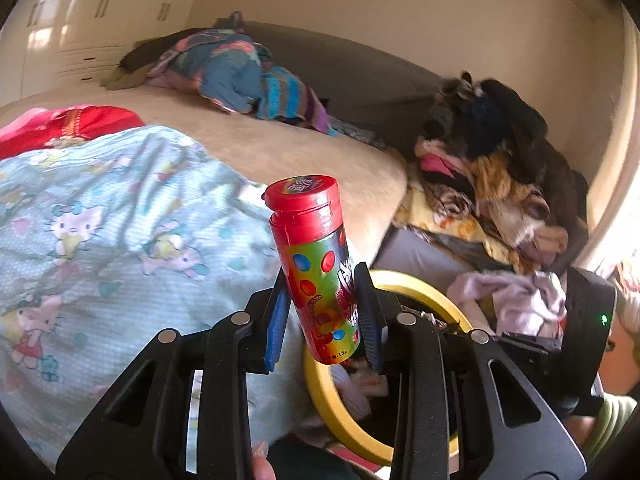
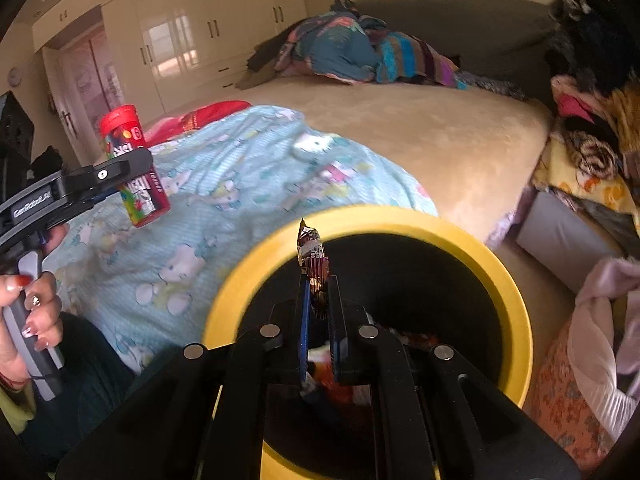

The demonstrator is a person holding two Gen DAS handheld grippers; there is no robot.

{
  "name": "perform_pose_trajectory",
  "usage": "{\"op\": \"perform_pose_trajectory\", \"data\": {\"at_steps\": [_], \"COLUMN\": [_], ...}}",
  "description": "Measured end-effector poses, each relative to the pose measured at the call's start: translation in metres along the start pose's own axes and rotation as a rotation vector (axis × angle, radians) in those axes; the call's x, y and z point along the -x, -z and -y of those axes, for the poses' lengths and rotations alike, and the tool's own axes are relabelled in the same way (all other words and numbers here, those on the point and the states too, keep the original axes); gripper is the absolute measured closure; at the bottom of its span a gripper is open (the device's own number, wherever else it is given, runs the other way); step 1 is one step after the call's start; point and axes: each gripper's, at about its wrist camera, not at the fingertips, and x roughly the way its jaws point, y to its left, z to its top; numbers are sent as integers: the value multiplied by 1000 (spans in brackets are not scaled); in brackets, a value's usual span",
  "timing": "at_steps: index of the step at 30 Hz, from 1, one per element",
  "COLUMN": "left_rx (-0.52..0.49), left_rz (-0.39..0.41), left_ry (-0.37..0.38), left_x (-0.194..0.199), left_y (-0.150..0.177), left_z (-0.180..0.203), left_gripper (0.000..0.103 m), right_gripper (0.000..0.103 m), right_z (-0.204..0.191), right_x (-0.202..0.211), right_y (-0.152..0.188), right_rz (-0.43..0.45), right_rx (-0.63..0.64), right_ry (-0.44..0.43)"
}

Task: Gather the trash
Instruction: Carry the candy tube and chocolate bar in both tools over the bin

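At nine o'clock the left gripper (image 2: 132, 184) clamps an upright candy tube (image 2: 134, 168) over the bedspread (image 2: 224, 184), while the right gripper (image 2: 318, 296), pinching a wrapper (image 2: 312, 256), hangs above the yellow-rimmed bin (image 2: 516, 300) at six, likely needing release next.

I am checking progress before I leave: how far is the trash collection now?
Done: some wrappers already lie inside the yellow-rimmed bin. In hand: the left gripper holds a red-capped candy tube, and the right gripper pinches a crumpled candy wrapper above the bin's mouth. Left: dropping both in. No other trash shows on the bed.
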Motion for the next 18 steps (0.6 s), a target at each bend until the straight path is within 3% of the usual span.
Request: {"op": "perform_pose_trajectory", "data": {"at_steps": [8, 18], "left_rx": [-116, -187], "left_rz": [-71, -162], "left_ry": [36, 62], "left_x": [-18, -45], "left_y": [24, 50], "left_z": [45, 73], "left_gripper": [78, 77], "right_gripper": [95, 90], "right_z": [39, 68], "right_x": [2, 5], "right_y": [23, 32], "right_rz": [-38, -20], "right_rx": [-138, -233], "right_ry": [-12, -15]}}
